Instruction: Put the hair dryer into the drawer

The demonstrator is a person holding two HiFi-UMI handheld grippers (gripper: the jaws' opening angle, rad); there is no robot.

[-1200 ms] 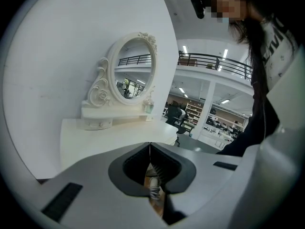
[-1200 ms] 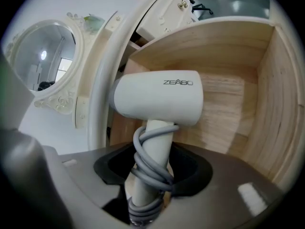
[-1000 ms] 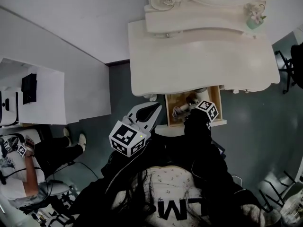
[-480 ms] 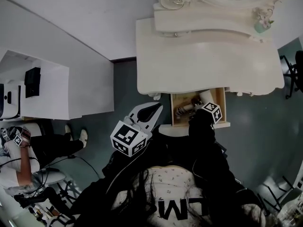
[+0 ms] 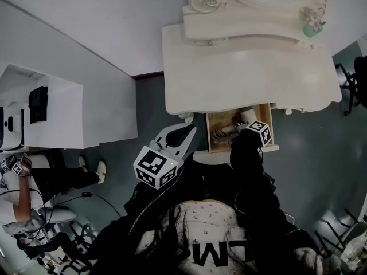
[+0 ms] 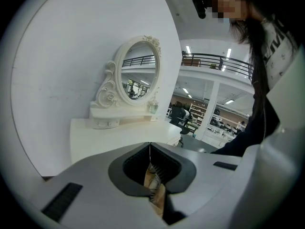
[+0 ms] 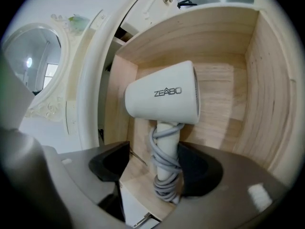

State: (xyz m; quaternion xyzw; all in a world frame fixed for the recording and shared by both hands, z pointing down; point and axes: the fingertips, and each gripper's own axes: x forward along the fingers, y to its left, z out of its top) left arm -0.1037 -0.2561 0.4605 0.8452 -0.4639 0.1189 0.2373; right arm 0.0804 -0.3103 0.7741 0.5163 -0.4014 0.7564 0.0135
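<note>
Opening round the hair dryer (image 7: pixel 162 99), right tongs (image 7: pixel 156 167) perhaps touch its handle.

Right tongs (image 7: pixel 156 170) opening around hair dryer (image 7: pixel 164 99)

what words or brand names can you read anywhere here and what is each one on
"ZEABO": grey print on the side of the white hair dryer, which lies in the wooden drawer.
Big pale letters on the person's dark shirt: partly covered, not readable as a word.
The marker cubes carry black and white squares only, no words.
Nothing else legible.
</note>
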